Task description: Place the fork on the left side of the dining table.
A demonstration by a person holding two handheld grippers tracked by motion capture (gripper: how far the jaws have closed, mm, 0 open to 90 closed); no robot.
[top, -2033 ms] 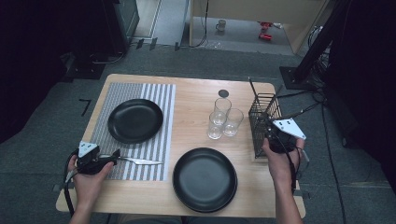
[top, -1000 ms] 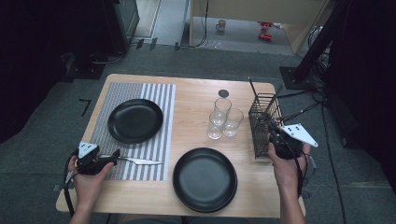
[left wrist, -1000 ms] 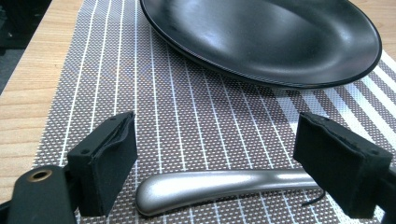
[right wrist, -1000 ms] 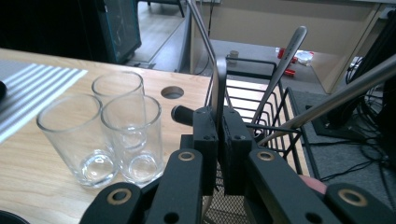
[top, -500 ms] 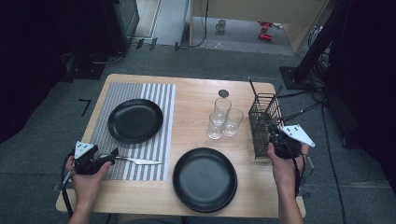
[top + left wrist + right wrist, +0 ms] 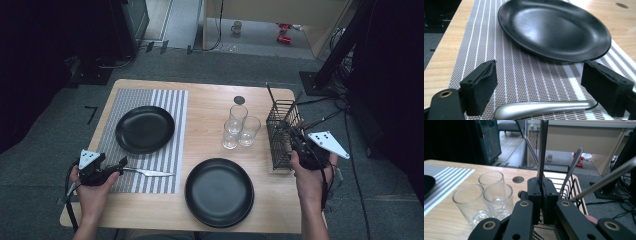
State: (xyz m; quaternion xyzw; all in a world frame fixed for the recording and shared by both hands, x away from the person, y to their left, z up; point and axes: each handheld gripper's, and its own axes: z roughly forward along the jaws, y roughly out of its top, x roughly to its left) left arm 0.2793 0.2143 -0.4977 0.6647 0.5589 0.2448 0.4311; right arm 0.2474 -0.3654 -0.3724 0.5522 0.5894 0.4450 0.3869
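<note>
Right gripper (image 6: 541,192) clamps a utensil handle (image 6: 542,150) above the wire caddy (image 6: 283,131); left gripper (image 6: 539,92), jaws apart, straddles a knife handle (image 6: 544,108).

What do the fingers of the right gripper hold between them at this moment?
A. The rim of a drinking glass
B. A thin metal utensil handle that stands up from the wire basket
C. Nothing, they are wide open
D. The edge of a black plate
B: in the right gripper view the right gripper has its fingers pressed together on the upright utensil handle, above the wire basket; the glasses stand apart, to the side.
</note>
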